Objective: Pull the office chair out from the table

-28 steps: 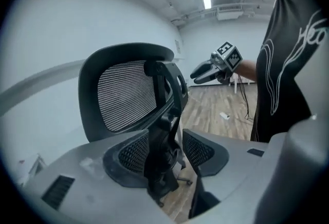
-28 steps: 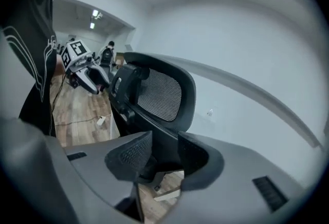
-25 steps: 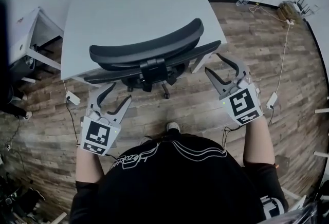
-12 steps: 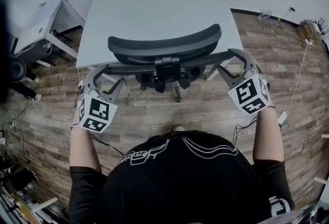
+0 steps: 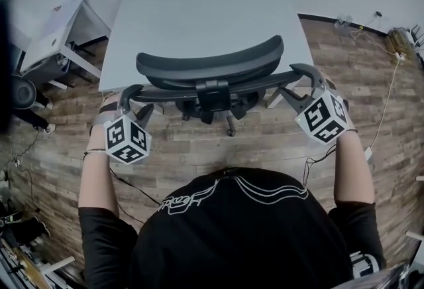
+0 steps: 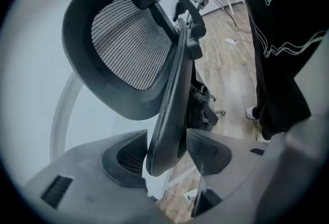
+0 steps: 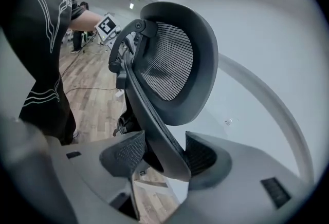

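A black mesh office chair (image 5: 209, 63) is tucked against the grey table (image 5: 199, 2), its curved headrest (image 5: 209, 59) above the backrest's top bar (image 5: 165, 92). My left gripper (image 5: 137, 99) is at the bar's left end and my right gripper (image 5: 295, 80) at its right end. In the left gripper view, the backrest's edge (image 6: 177, 89) runs down between the wide open jaws of the left gripper (image 6: 167, 153), close to both pads. The right gripper view shows the same: the backrest's edge (image 7: 146, 110) passes between the open jaws of the right gripper (image 7: 164, 153).
A second white table (image 5: 56, 36) stands at the left, with a dark wheeled thing (image 5: 20, 92) beside it. Cables and plugs (image 5: 371, 22) lie on the wood floor at the right. The chair's base (image 5: 228, 123) sits just ahead of the person's body (image 5: 225, 234).
Both grippers moved forward from behind the chair to the two ends of the backrest. The left one rolled and shifted outward. The backrest's ends now sit between the jaws.
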Available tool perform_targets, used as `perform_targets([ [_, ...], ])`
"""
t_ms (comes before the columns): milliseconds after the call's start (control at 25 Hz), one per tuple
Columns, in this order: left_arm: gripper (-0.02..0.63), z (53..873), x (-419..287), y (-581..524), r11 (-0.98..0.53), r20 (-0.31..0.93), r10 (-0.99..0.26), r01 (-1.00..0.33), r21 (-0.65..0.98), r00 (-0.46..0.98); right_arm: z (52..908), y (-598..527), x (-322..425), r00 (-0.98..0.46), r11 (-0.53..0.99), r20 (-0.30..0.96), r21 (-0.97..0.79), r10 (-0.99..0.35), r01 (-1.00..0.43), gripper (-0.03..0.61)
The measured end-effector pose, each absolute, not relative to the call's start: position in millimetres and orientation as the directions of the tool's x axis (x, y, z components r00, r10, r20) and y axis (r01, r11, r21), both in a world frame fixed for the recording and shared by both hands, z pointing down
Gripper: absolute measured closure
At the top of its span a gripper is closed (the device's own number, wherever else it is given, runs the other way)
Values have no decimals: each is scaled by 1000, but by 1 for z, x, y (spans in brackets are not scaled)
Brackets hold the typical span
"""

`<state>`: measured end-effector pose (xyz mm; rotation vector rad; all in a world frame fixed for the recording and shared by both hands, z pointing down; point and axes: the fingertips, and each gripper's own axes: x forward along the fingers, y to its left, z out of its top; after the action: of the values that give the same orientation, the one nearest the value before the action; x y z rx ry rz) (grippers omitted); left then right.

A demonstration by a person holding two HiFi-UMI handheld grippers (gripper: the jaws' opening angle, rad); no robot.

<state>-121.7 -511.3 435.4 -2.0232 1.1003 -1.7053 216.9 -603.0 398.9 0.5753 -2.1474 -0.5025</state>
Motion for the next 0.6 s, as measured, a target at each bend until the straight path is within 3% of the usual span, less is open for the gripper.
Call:
perform_targets([
  [240,426,443,-127,-515,-700,733,-679,-267,-662,-37,404,-603,217,-511,814,671,572,-537,-103,325],
  [520,436,444,-128,-517,-718,753,-656,-269,-642,-47,414,-611,224,-417,774,713,633,-564,34,329],
  [600,436,445,-128,-517,-718,758,-651,-282,-636,-50,414,-612,224,-402,768,718,638,-568,55,355],
])
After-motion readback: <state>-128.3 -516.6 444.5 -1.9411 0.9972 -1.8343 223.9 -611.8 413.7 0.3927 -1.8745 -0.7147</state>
